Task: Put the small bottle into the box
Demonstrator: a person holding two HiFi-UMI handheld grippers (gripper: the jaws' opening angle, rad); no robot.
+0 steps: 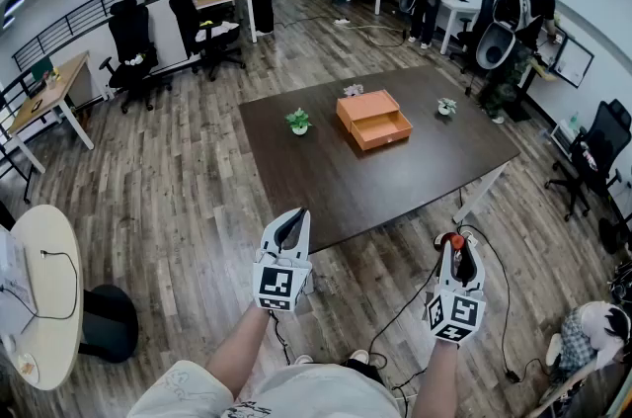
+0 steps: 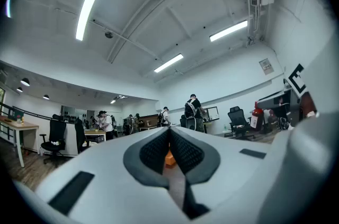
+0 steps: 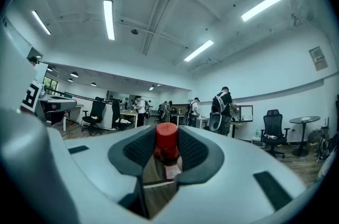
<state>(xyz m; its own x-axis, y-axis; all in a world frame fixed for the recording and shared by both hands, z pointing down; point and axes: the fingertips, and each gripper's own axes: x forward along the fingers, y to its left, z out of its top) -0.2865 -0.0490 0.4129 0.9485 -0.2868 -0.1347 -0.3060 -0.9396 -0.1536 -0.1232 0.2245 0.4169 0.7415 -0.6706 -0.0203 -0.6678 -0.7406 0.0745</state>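
The small bottle [image 1: 452,239] with a red cap stands upright between the pads of my right gripper [image 1: 455,245], which is shut on it. In the right gripper view the bottle [image 3: 166,139] fills the gap between the dark pads [image 3: 194,150]. The orange box [image 1: 373,118] lies with its lid off on the dark brown table [image 1: 395,174], well ahead of both grippers. My left gripper [image 1: 292,217] hovers just before the table's near edge, shut and holding nothing. In the left gripper view its pads [image 2: 186,150] meet at the tips, and a sliver of the orange box [image 2: 169,159] shows through the slit.
Small potted plants [image 1: 298,121] [image 1: 446,107] stand on the table either side of the box. A round white table [image 1: 44,297] is at my left. Cables [image 1: 499,307] run over the wooden floor at my right. People, desks and office chairs [image 1: 592,154] line the room's far side.
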